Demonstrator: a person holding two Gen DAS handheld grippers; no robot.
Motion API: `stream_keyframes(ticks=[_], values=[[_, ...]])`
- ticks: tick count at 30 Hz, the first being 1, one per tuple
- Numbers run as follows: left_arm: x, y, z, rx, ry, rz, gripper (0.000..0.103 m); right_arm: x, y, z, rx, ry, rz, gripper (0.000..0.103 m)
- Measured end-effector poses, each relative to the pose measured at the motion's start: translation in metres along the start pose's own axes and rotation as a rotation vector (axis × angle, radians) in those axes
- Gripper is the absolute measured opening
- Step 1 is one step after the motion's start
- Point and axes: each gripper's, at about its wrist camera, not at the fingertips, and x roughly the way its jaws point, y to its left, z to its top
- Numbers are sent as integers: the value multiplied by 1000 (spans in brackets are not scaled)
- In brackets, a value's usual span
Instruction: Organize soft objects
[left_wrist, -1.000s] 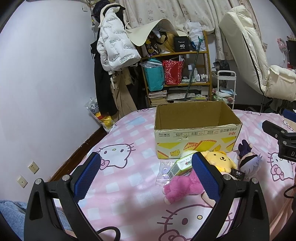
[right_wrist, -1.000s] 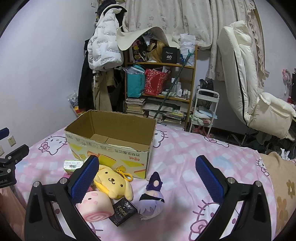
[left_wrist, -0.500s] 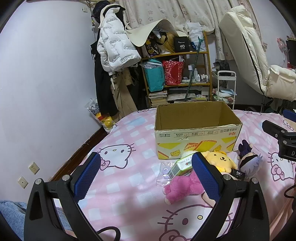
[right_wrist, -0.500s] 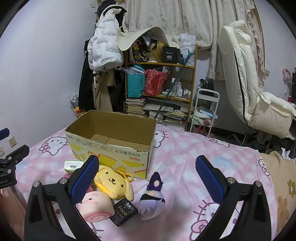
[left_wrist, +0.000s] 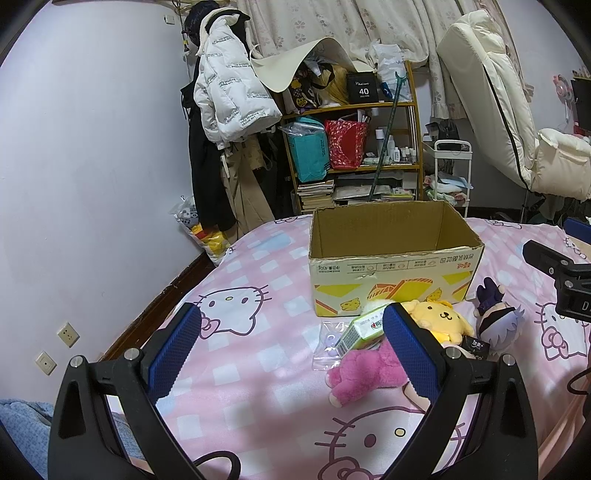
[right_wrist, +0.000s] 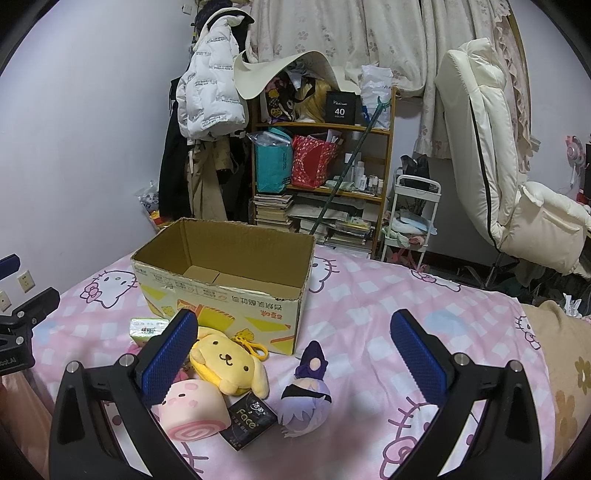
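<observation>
An open, empty cardboard box (left_wrist: 391, 254) (right_wrist: 225, 288) stands on the pink Hello Kitty bedspread (left_wrist: 251, 362). In front of it lie a yellow dog plush (right_wrist: 229, 362) (left_wrist: 439, 319), a purple-hatted plush doll (right_wrist: 308, 391) (left_wrist: 496, 321), a pink swirl-roll plush (right_wrist: 192, 410) and a magenta plush (left_wrist: 365, 373). My left gripper (left_wrist: 291, 347) is open and empty, left of the magenta plush. My right gripper (right_wrist: 291, 354) is open and empty, above the purple doll.
A green carton (left_wrist: 364, 328) (right_wrist: 146, 328), a black "Face" packet (right_wrist: 249, 424) and a clear plastic bag (left_wrist: 327, 343) lie among the plush toys. A cluttered shelf (right_wrist: 325, 177), hung coats (left_wrist: 225, 122) and a white chair (right_wrist: 509, 192) stand behind the bed.
</observation>
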Motion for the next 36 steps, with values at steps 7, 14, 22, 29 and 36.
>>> stream_keyframes(ticks=[7,14,22,29,36], values=[[0,0,0,0,0,0,97,4,5,-4,-2,5,5,103],[3,1,-2,-1,5,-3,97,5,8,-5,0,11,11,103],[4,2,-4,2,9,-4,97,5,8,-5,-2,12,10,103],[9,0,-5,13,24,-14,97,8,6,-9,8,29,23,103],[13,-12,-8,36,57,-35,97,17,-5,-9,47,75,71,103]])
